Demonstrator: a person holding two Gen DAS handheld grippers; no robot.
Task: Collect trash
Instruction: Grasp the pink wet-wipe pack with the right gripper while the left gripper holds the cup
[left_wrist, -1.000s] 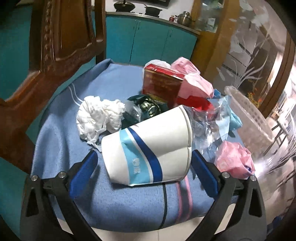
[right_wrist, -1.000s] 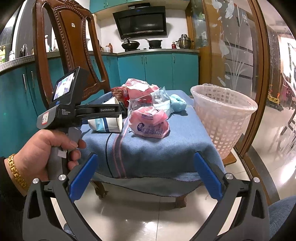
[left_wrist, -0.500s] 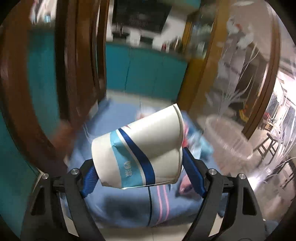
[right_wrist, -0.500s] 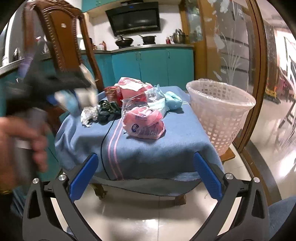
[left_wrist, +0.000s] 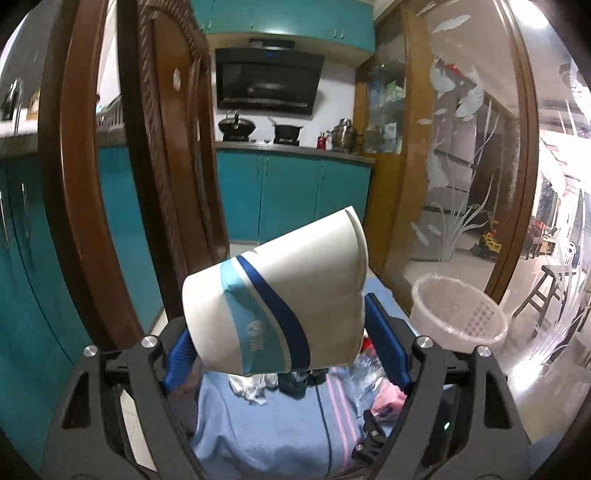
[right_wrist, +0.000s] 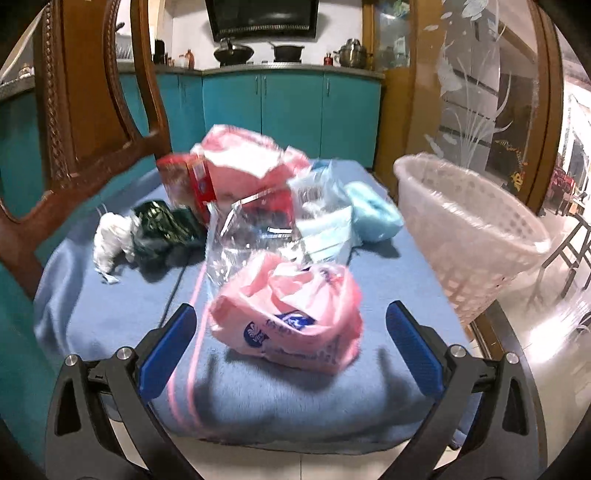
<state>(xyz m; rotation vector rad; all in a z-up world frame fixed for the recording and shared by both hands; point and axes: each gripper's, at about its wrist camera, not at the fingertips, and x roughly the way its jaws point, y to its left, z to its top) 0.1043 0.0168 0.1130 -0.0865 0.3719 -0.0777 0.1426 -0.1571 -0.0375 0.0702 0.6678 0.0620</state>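
Note:
A white paper cup with blue stripes lies on its side between the blue pads of my left gripper, which is shut on it and holds it above the blue-covered table. A pale lattice basket stands off to the right, beyond the table edge. My right gripper is open and low over the table's near edge. A crumpled pink packet lies just ahead of it, with a fingertip on either side and neither touching.
More trash lies behind on the blue cloth: a white tissue wad, a dark green wrapper, a red box, a clear bag and pale blue packets. A wooden chair back rises left; the basket stands right.
My left gripper has shut on the cup and lifted it off the table. My right gripper has moved forward to the pink packet. The left hand has left the right wrist view.

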